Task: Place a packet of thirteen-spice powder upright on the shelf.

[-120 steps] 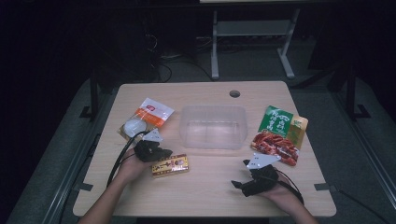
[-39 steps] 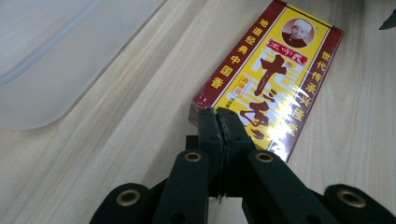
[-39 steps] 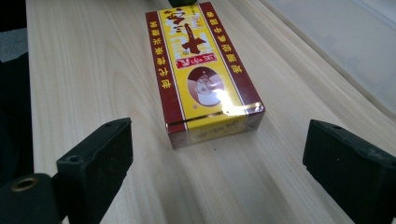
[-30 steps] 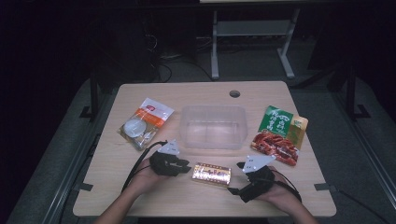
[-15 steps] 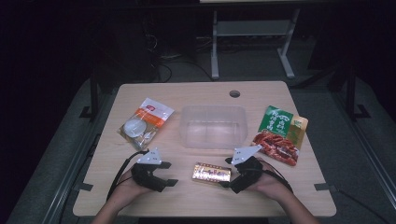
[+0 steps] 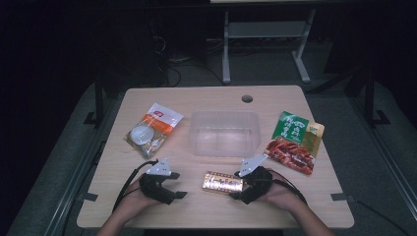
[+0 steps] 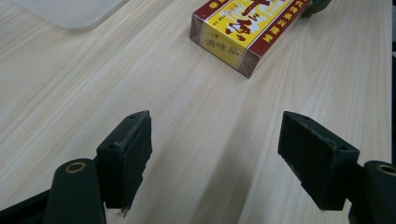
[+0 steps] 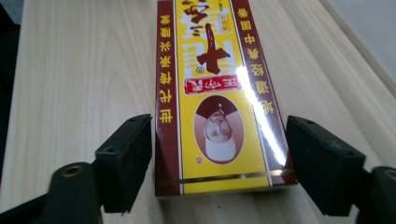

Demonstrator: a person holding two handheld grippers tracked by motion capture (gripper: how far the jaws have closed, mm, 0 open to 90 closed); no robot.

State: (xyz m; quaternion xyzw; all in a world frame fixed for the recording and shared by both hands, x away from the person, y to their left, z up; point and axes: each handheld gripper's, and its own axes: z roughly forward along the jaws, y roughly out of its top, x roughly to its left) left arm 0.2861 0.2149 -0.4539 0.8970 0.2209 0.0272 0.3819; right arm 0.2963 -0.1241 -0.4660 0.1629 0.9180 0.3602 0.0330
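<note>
- The box, yellow and dark red, lay flat on the table near the front edge, just near of the clear tub.
- The right gripper was wide open, its jaws flanking the box's right end; the left one sat close beside the box's edge, the right one stood a little apart from it.
- The left gripper was wide open over bare wood, left of the box and apart from it.
- A white and orange packet lay far left of the tub.
- A green and red packet lay right of the tub.
</note>
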